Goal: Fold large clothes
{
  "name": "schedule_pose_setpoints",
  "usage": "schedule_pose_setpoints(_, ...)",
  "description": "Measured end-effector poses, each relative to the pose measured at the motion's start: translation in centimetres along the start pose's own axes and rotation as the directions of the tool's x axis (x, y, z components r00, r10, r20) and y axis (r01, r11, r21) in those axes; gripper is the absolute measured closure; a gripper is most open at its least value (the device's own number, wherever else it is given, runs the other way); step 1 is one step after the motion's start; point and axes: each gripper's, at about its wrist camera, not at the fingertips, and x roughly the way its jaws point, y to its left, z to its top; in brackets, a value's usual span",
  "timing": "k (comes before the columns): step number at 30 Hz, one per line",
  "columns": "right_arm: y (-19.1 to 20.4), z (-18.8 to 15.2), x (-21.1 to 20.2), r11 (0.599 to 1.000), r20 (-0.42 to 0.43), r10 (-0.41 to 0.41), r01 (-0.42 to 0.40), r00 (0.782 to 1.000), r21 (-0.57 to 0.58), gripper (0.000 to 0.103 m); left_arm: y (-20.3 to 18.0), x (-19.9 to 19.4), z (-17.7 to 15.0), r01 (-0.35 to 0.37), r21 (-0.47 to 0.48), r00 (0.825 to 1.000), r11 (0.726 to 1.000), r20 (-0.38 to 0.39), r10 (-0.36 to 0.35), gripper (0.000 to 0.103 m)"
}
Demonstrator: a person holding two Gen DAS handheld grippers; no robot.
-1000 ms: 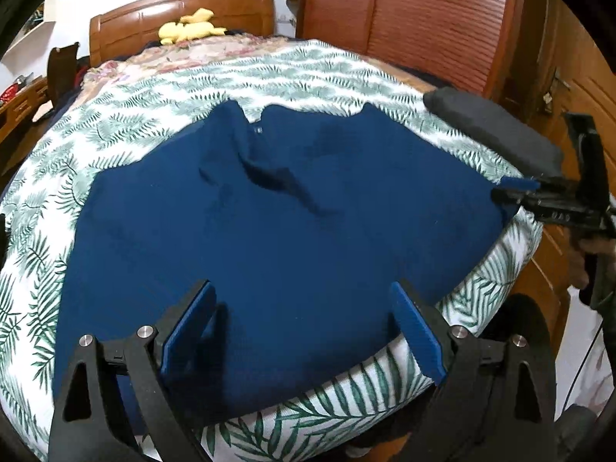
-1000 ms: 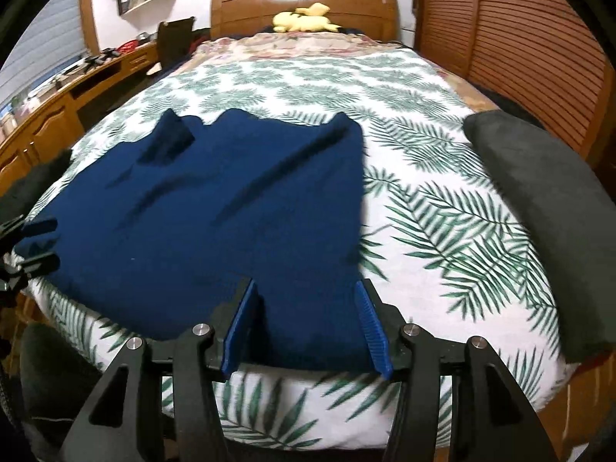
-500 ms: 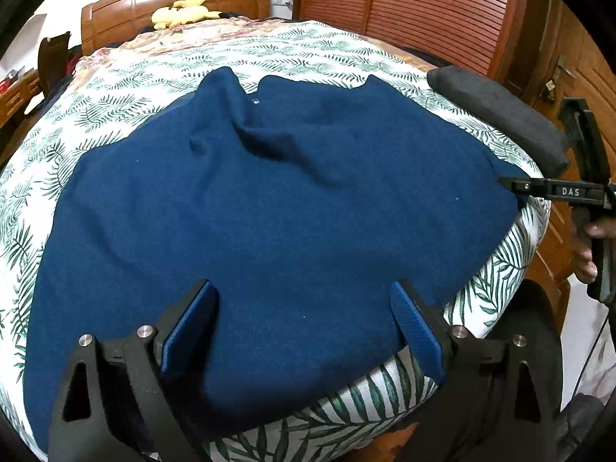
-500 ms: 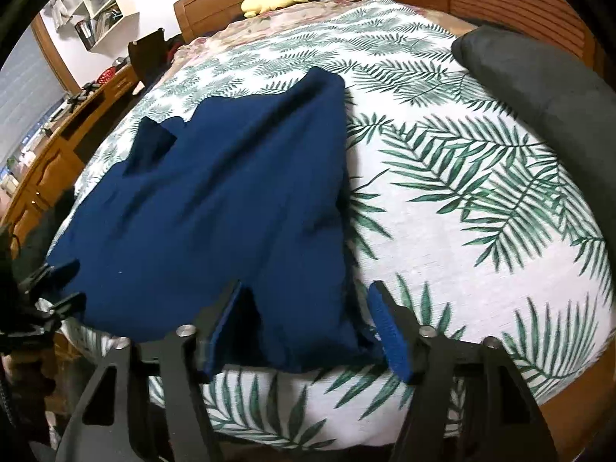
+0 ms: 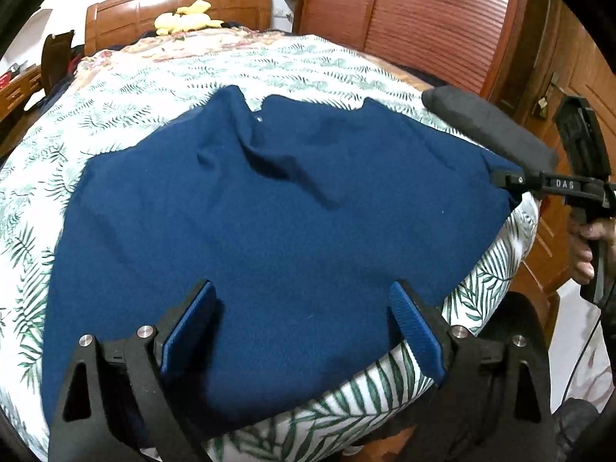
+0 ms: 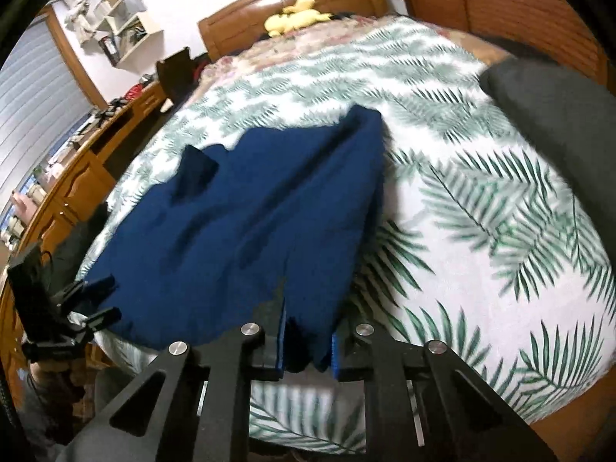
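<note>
A large navy blue garment [image 5: 269, 208] lies spread on the bed with the fern-print sheet [image 5: 127, 88]. It also shows in the right wrist view [image 6: 261, 223]. My left gripper [image 5: 302, 327] is open, its blue pads over the garment's near hem, one on each side. My right gripper [image 6: 308, 346] is shut on the garment's bottom right corner at the bed's edge. It also shows in the left wrist view [image 5: 504, 183], pinching that corner. The left gripper shows in the right wrist view [image 6: 96, 300], open at the garment's left corner.
A dark grey folded cloth [image 5: 485, 127] lies along the bed's right side [image 6: 558, 123]. A yellow plush toy [image 5: 184, 21] sits by the wooden headboard [image 5: 177, 4]. Wooden wardrobe doors [image 5: 423, 19] stand on the right, a desk [image 6: 96, 142] on the left.
My right gripper has closed on the garment's bottom right corner; it was open around it before. The left gripper stays open over the near hem.
</note>
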Motion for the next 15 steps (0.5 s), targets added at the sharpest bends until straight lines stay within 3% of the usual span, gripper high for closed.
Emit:
schedule_pose_setpoints(4,3.1,1.5,-0.6,0.998,0.028,0.027,-0.025,0.999,-0.066,0.087,1.8,-2.0,-0.2,-0.008,-0.017,0.999,1.000,0.039,0.009,0.011)
schedule_pose_setpoints(8,7.3,3.2,0.0,0.986,0.045,0.061,-0.054,0.997,-0.155,0.088,4.2,-4.1,-0.8,-0.070,-0.027,0.995,0.997,0.073,0.072,0.011)
schedule_pose_setpoints(15,17.7,5.9,3.0,0.923,0.042,0.229,-0.203,0.972,-0.328,0.088,9.0,-7.4,-2.7,-0.140,-0.088,0.986,0.986,0.083,0.147,0.011)
